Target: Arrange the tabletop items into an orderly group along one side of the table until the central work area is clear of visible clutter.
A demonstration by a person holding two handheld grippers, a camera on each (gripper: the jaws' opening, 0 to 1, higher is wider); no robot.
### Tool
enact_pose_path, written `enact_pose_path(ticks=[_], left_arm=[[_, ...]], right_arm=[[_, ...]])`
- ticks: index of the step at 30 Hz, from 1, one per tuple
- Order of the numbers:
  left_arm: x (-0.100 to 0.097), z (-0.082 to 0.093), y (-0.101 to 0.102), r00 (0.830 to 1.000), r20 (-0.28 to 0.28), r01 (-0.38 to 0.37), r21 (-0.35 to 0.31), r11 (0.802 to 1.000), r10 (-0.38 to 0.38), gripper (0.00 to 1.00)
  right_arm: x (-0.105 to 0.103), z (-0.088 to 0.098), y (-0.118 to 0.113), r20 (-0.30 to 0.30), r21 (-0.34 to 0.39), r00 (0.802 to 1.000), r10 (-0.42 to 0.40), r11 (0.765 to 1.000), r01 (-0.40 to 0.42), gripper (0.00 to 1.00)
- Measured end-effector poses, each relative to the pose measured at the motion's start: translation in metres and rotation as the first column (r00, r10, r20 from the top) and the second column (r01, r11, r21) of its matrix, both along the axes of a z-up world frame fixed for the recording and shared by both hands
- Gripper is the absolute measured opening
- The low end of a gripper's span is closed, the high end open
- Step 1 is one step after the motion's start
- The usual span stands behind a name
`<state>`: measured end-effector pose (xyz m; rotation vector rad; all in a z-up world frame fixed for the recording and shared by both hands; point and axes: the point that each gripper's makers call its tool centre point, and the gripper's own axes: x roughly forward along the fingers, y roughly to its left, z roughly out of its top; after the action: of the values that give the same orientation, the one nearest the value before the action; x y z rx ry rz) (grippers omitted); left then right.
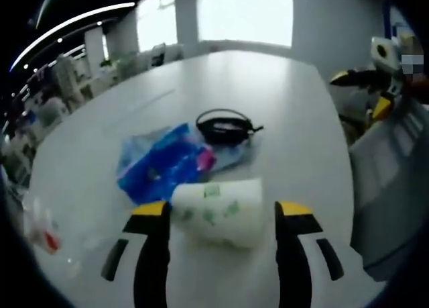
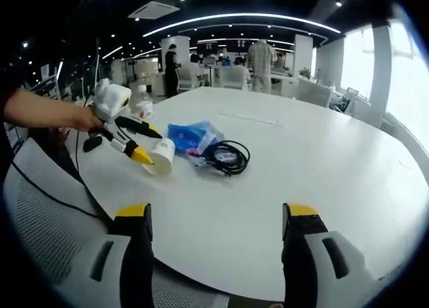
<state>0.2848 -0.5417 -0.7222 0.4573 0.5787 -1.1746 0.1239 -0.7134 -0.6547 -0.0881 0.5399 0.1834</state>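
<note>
Big white round worktop (image 2: 322,167) first: we've got a little pile near one edge of it and lots of bare surface everywhere else, so the centre looks mostly clear to us already. What's left, we reckon, is tightening that pile into a neat row.

Biggest item is the paper towel roll (image 1: 218,213), white with a green print, lying on its side. Our left claw (image 1: 224,217) is spread around it, one jaw at each end, not clearly squeezing yet. From the right gripper view the same left claw (image 2: 146,141) sits right at the roll (image 2: 163,156).

Just behind it is a blue plastic pack (image 1: 161,162), then a coiled black cable (image 1: 224,127) touching the pack's far side.

Our right claw (image 2: 218,217) hangs spread wide and empty, well apart from the pile, over the near edge.
</note>
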Motion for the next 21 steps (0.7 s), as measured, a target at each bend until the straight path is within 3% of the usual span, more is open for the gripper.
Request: enact_pose_path(ticks=[3, 21], left_arm=[[0.0020, 0.0004, 0.0009, 1.000, 0.008, -0.011, 0.001, 1.000, 0.011, 0.52], [-0.0028, 0.0024, 0.0045, 1.000, -0.013, -0.026, -0.011, 1.000, 0.025, 0.51]], right_arm=[[-0.0001, -0.0002, -0.0001, -0.001, 0.000, 1.000, 0.000, 1.000, 0.000, 0.78], [0.0005, 0.0016, -0.0009, 0.006, -0.011, 1.000, -0.003, 1.000, 0.003, 0.78]])
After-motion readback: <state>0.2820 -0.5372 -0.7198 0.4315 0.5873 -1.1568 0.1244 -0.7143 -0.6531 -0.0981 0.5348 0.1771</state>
